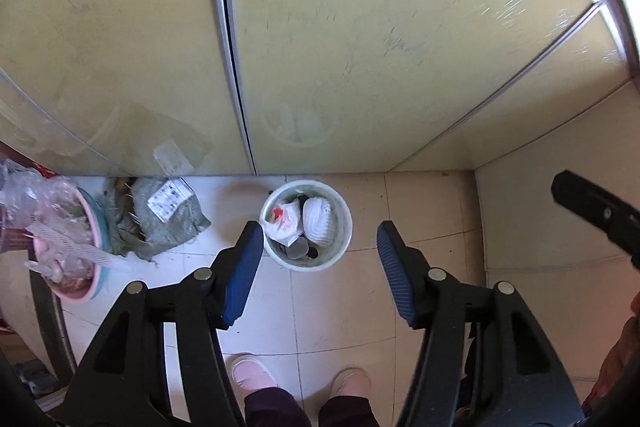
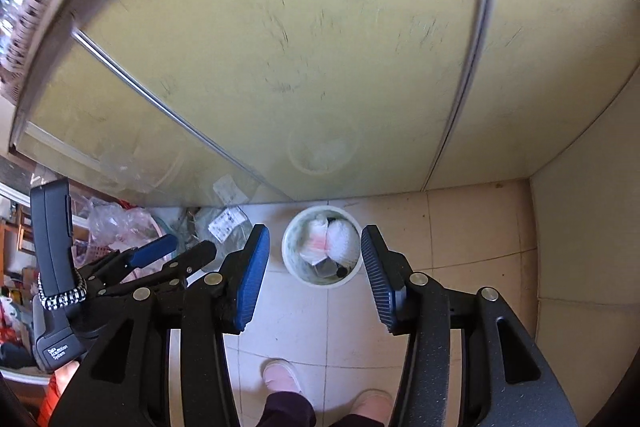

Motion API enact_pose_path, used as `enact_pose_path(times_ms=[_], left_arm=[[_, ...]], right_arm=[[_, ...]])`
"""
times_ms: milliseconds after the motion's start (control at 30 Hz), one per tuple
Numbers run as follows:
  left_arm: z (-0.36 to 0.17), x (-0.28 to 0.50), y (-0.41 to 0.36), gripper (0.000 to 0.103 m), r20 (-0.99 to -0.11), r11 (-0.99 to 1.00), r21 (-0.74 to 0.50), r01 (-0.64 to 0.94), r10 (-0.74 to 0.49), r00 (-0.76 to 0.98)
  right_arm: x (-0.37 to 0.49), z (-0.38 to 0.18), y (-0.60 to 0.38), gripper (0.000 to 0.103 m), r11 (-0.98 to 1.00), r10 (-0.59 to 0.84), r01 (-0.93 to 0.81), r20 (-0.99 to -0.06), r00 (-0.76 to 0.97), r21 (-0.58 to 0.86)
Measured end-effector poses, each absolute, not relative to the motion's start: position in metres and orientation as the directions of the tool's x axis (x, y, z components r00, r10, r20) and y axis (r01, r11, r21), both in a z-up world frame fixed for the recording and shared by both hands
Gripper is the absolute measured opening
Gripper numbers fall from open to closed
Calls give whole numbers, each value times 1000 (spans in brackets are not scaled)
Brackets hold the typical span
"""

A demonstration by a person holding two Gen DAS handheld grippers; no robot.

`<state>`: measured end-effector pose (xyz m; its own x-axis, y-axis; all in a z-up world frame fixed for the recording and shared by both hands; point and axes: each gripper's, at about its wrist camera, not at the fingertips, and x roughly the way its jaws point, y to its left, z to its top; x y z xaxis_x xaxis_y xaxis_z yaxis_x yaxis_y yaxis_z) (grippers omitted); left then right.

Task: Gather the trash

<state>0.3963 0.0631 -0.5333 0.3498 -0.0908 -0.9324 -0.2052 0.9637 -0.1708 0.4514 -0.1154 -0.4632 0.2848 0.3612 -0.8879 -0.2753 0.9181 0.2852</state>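
both grippers hung empty over the bin

left gripper and right gripper stood open, nothing between the pads. bin sat on the tile by the cabinet, heaped with wrappers — a drop from this height could bounce off the heap — or miss.
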Motion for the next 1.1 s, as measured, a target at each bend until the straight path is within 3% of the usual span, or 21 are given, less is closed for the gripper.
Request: enact_pose_path(times_ms=[267, 567, 733, 833, 867, 967, 1033, 1100], left_arm=[[-358, 347, 38, 58, -861, 976, -108, -188, 2, 508], [-135, 247, 8, 58, -652, 978, -140, -156, 28, 758], [-57, 182, -3, 67, -512, 987, -87, -133, 70, 856], [-28, 144, -4, 76, -448, 991, -70, -115, 72, 891], [-20, 130, -6, 83, -428, 992, -70, -105, 65, 901], [-3, 91, -8, 98, -385, 994, -72, -79, 45, 922], [5, 67, -9, 102, -371, 995, -63, -76, 47, 927], [11, 45, -10, 102, -360, 996, -52, -71, 47, 932]], right_arm=[[426, -318, -149, 44, 893, 425, -341, -804, 415, 295], [344, -133, -185, 44, 850, 503, -474, -621, 601, 230], [285, -68, -187, 44, 836, 537, -514, -484, 691, 192], [251, -44, -188, 46, 836, 541, -521, -417, 730, 174], [243, -38, -189, 47, 836, 542, -522, -403, 738, 169], [209, -23, -187, 55, 837, 543, -522, -356, 760, 163], [189, -15, -186, 72, 838, 543, -520, -332, 771, 163], [169, -10, -185, 82, 842, 537, -517, -310, 784, 153]])
